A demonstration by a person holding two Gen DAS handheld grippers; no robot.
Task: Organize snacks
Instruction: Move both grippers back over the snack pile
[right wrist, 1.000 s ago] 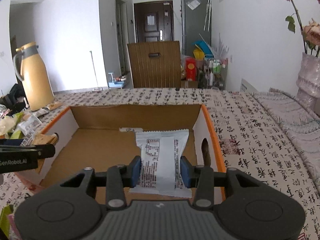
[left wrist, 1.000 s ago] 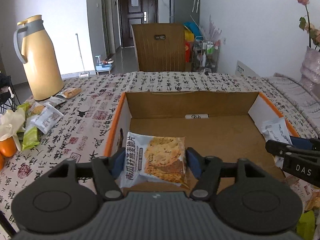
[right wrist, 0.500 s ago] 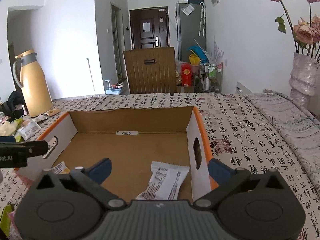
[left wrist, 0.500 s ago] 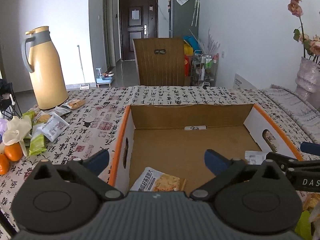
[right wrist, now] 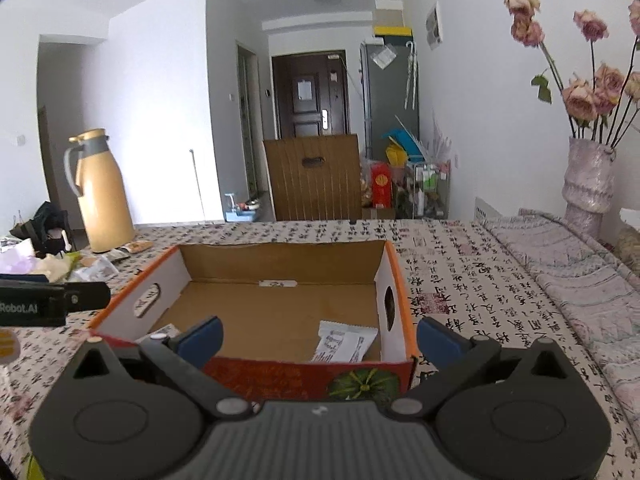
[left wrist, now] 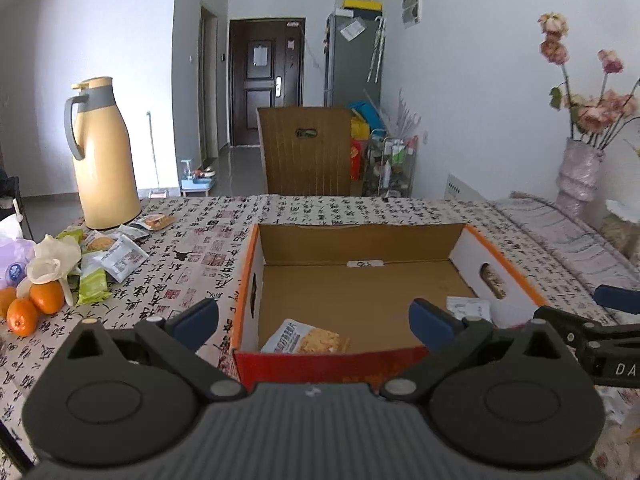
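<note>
An open cardboard box (left wrist: 248, 276) (right wrist: 394, 276) with orange rims stands on the patterned tablecloth. A cracker packet (left wrist: 306, 338) lies at its near left corner. A white snack packet (right wrist: 346, 342) (left wrist: 468, 307) lies near its right wall. My left gripper (left wrist: 314, 322) is open and empty, held back from the box's near wall. My right gripper (right wrist: 320, 336) is also open and empty, in front of the box's near right side. Several more snack packets (left wrist: 116, 256) lie on the table to the left.
A yellow thermos jug (left wrist: 102, 168) (right wrist: 102, 196) stands at the far left, with oranges (left wrist: 34, 306) and a white flower (left wrist: 52, 260) nearer. A vase of dried roses (right wrist: 588, 184) stands at the right. A brown chair back (left wrist: 306, 152) is beyond the table.
Both grippers opened and let go of their packets, which now lie in the box. Both then drew back and rose, so the box's near wall has come into view.
</note>
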